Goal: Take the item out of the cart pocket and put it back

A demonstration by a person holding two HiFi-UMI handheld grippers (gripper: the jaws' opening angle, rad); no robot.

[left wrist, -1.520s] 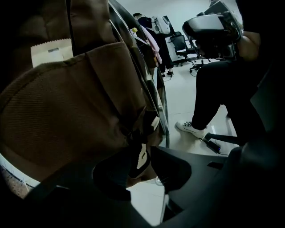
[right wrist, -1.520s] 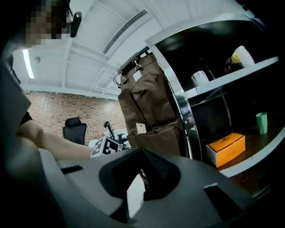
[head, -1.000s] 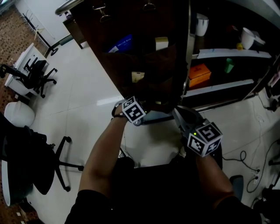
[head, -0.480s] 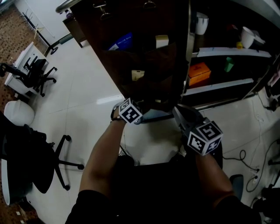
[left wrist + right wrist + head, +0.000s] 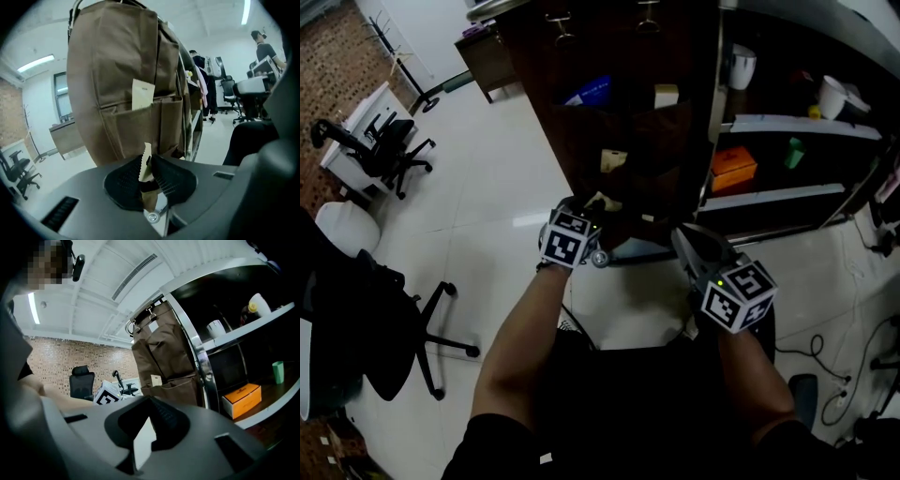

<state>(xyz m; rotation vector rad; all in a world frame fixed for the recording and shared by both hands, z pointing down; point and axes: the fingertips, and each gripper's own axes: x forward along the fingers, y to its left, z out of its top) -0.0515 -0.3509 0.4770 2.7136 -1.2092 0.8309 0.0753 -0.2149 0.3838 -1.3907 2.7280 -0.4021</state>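
packet [image 5: 146,151] pinched between left gripper [image 5: 147,161] jaws

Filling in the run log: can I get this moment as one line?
left gripper: shut on packet | right gripper: shut, empty | pocket bag: hanging ahead of left gripper

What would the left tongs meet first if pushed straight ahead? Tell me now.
Probably the lower pocket of the brown hanging organiser. The left tongs, shut on a cream serrated packet, point straight at its fabric. Depth is unclear, but nothing else shows in between.
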